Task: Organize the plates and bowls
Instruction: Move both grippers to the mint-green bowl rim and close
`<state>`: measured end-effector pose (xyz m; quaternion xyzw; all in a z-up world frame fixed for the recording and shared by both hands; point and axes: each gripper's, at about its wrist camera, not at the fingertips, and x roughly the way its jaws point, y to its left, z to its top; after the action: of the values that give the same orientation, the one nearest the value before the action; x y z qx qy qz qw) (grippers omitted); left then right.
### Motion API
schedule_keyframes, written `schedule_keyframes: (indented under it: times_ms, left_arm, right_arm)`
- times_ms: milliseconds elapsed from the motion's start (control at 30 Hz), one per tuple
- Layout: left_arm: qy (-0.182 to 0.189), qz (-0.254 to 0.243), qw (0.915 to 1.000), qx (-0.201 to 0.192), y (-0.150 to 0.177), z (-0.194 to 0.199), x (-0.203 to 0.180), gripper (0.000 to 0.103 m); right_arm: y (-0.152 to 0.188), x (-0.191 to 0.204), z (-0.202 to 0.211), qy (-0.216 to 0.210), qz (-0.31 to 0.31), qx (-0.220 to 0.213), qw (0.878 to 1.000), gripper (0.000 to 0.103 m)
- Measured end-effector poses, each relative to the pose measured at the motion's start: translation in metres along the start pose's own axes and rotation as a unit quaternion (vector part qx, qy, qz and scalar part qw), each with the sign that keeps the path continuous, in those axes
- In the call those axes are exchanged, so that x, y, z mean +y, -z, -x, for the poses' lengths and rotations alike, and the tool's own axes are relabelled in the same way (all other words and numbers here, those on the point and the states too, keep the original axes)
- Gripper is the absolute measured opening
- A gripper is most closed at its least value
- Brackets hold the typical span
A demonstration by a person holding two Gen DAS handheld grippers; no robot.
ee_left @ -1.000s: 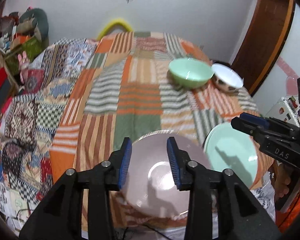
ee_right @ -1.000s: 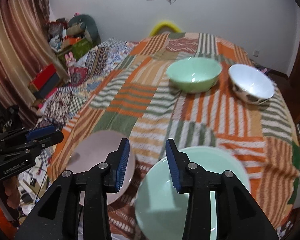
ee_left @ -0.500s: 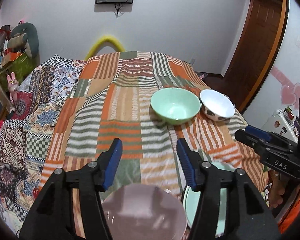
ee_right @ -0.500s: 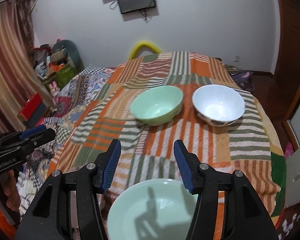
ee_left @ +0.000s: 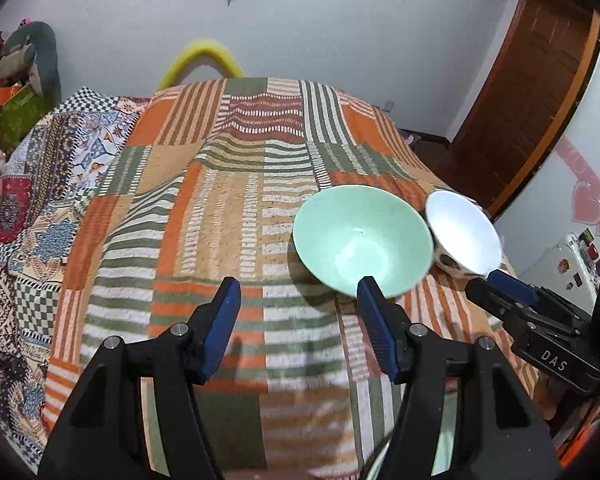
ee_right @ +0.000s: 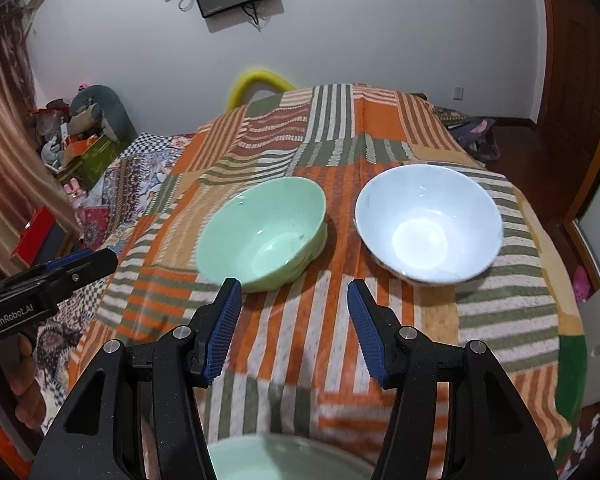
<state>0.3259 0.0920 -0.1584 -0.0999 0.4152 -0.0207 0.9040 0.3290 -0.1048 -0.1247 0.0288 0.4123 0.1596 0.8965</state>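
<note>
We judge that the step in hand is the reach toward the two bowls, with both plates left at the near edge of the bed. The green bowl [ee_right: 261,234] sits on the striped bedspread [ee_right: 380,320] toward the far right, and the white bowl [ee_right: 428,222] stands just beside it on its right; in the left wrist view their rims look close to touching, though we cannot tell whether they meet. A green plate [ee_right: 283,458] shows as a pale arc at the bottom of the right wrist view, under that tool.

The next move, as we read it, calls for each tool to line one pad inside and one outside a bowl's rim, then lift and nest one bowl in the other (a thin rim will need a square bite).

The left tool [ee_left: 297,328] is spread about halfway, its jaws bare over the cloth, its right fingertip just short of the green bowl's near rim. The right tool [ee_right: 293,320] is likewise spread, holding nothing, aimed at the gap between the bowls.
</note>
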Motion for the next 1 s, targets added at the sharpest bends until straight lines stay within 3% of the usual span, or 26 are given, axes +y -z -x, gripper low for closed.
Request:
schedule_keyframes:
  times_ms: [467, 633, 833, 1000]
  left_arm:
    - [-0.011, -0.01, 0.9994, 0.033, -0.024, -0.084, -0.002, 0.06]
    - [-0.014, -0.008, 0.9991, 0.04, -0.027, -0.102, 0.0, 0.058]
    - [-0.017, -0.011, 0.9982, 0.057, -0.028, -0.122, 0.002, 0.035]
    - [0.01, -0.002, 0.9971, 0.076, -0.027, -0.133, 0.004, 0.012]
  right_arm:
    - [-0.014, -0.01, -0.051, 0.001, -0.009, 0.033, 0.999, 0.051]
    - [-0.014, -0.01, -0.062, 0.0, -0.008, 0.043, 0.999, 0.042]
    - [-0.017, -0.01, -0.07, -0.008, -0.009, 0.047, 0.999, 0.032]
    - [-0.016, -0.003, -0.068, -0.003, 0.008, 0.045, 0.999, 0.026]
